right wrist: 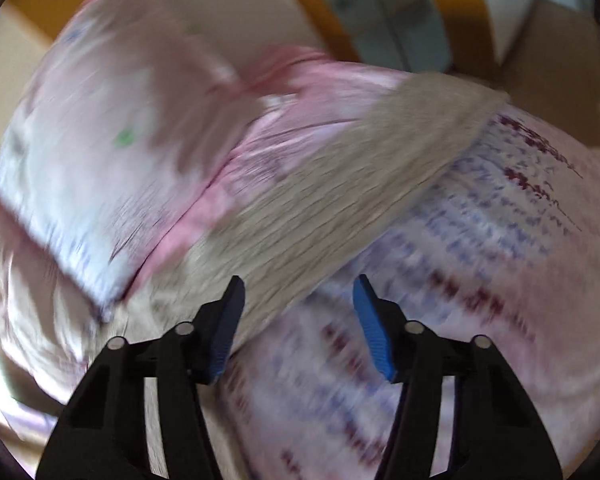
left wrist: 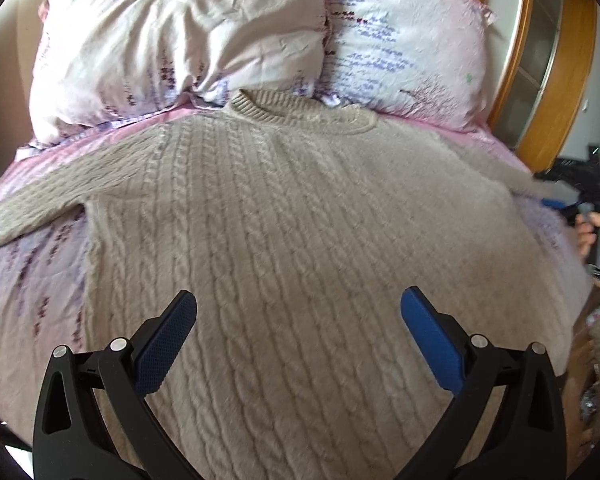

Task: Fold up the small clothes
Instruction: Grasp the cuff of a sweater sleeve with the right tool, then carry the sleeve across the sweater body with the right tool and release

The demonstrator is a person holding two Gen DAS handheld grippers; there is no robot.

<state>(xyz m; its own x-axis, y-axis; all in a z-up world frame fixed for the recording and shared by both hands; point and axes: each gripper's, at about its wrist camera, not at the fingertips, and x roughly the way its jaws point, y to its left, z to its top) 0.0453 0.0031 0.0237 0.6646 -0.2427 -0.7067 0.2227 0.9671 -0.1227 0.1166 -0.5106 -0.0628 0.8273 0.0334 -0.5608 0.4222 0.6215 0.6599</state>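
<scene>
Two pillows [left wrist: 180,40] lie in the upper part of the left view, and below them the beige sweater [left wrist: 300,220] is spread flat on the bed [left wrist: 32,280], filling the middle of the frame. I hold my left tongs [left wrist: 299,304] released above its lower part. My right tongs [right wrist: 299,292] are released too, over one sleeve [right wrist: 340,184]; this view is blurred.

Right wrist view motion-blurred; sweater [left wrist: 300,240] hem cut off.
</scene>
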